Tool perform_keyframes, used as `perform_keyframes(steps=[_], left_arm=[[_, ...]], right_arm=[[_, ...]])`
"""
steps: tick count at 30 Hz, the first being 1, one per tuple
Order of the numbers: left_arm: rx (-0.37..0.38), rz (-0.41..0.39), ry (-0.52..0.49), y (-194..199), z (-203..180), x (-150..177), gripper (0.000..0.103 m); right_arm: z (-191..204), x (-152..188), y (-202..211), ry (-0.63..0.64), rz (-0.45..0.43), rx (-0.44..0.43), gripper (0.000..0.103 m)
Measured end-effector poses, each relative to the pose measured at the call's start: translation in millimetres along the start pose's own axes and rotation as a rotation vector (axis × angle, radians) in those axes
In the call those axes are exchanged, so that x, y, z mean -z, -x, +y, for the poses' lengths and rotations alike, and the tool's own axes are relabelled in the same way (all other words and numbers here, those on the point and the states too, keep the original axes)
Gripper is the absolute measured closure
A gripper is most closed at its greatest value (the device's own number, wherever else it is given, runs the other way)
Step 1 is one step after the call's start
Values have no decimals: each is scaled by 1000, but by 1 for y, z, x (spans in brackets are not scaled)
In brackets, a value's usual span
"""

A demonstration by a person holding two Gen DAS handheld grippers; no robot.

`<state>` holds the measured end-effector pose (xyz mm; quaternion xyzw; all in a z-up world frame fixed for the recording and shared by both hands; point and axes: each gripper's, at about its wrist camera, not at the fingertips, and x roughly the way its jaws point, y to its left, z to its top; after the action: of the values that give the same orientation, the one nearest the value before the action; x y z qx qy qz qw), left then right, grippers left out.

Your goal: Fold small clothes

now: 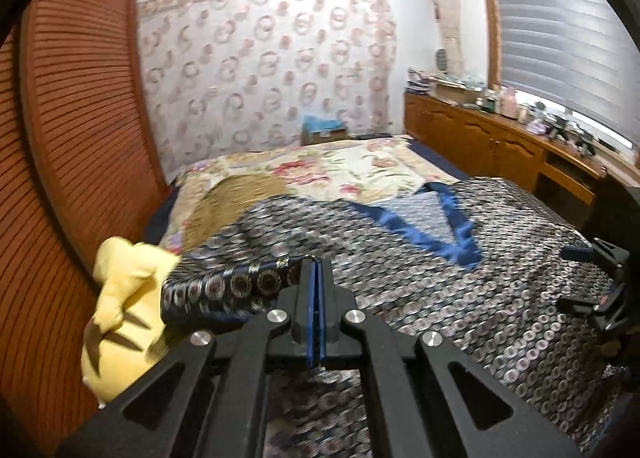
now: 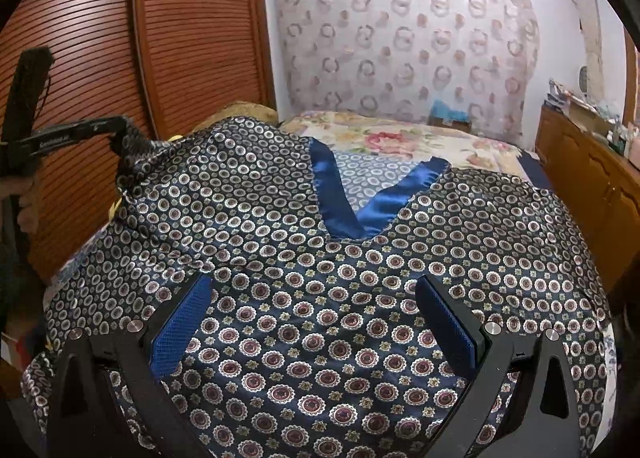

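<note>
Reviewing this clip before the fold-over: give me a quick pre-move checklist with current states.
1. Left tool pinching the patterned top's sleeve edge: ok.
2. Sleeve lifted off the bed: ok.
3. Right tool open over the top's body: ok.
4. Right tool pinning the cloth: cannot tell.
5. Blue V-neck trim lying flat: ok.
6. Yellow plush toy clear of the sleeve: not ok, it sits beside it.

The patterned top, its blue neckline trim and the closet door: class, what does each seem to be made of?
Patterned top: seemingly satin or silk-like woven cloth, smooth with a soft sheen, draping in loose folds.
Blue neckline trim: glossier satin-like ribbon, with bright highlights.
Closet door: probably wood or wood-look, reddish-brown with fine horizontal slats.
</note>
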<state>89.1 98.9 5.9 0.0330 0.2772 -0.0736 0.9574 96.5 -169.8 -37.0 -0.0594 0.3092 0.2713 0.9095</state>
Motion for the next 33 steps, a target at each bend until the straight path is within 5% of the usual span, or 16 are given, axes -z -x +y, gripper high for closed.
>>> perform_keyframes(steps=[11, 19, 33], left_arm=[[98, 55, -6, -2, -38, 12, 97], [16, -36, 31, 42, -25, 20, 69], [-76, -85, 132, 75, 14, 41, 52]], right_arm=[[-9, 3, 4, -12, 6, 7, 0], [-6, -4, 2, 7, 7, 5, 0], [40, -49, -27, 140, -10, -147, 12]])
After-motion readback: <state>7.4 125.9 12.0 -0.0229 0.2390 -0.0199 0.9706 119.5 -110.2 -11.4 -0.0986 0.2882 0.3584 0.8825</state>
